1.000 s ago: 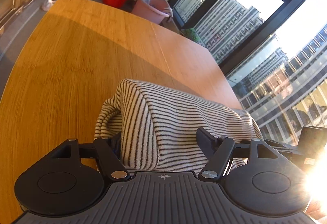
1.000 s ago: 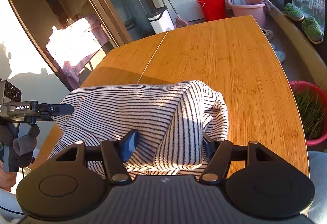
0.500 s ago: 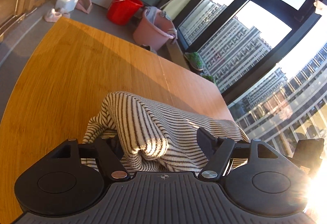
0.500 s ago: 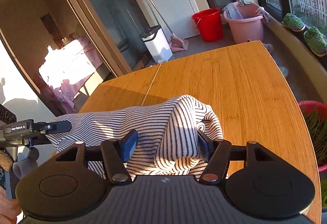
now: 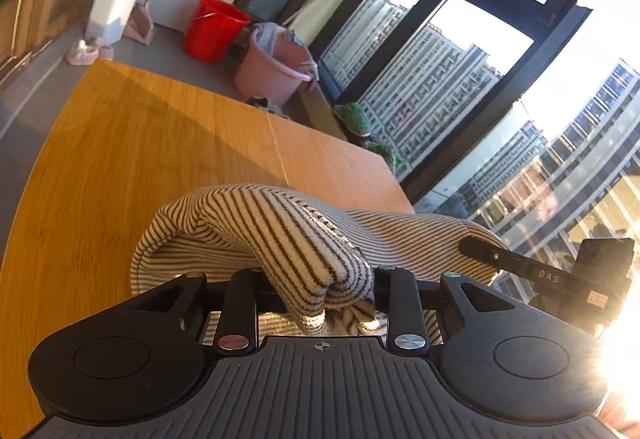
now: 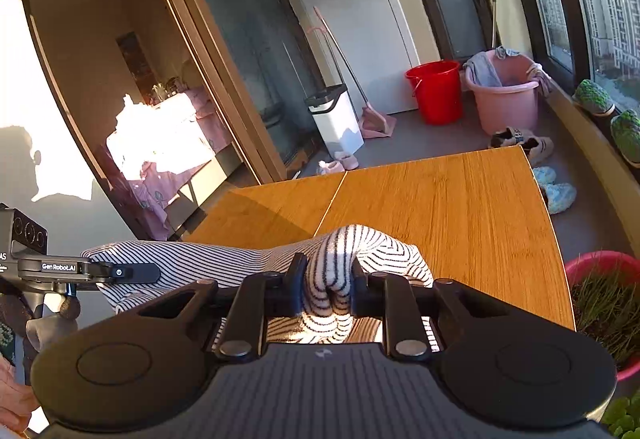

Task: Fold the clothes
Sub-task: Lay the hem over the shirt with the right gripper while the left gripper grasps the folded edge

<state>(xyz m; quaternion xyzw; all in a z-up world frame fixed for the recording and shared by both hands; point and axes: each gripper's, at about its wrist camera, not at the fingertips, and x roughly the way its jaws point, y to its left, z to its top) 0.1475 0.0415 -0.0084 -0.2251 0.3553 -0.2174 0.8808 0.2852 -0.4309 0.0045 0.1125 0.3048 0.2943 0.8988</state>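
Striped cloth (image 5: 280, 223): soft knit, white with thin dark stripes. Bunched up, not flat. Stretched sideways like hammock between two pinched ends. One end squeezed into thick wad in left tongs (image 5: 320, 279), closing on it. Loose loop of fabric puffs out to left of that wad. Other end squeezed into narrow fold in right tongs (image 6: 326, 279), also closing on it. Middle part sags a little. Cloth sits over near edge of wooden tabletop (image 5: 140, 159). Sun lights folds at bottom.
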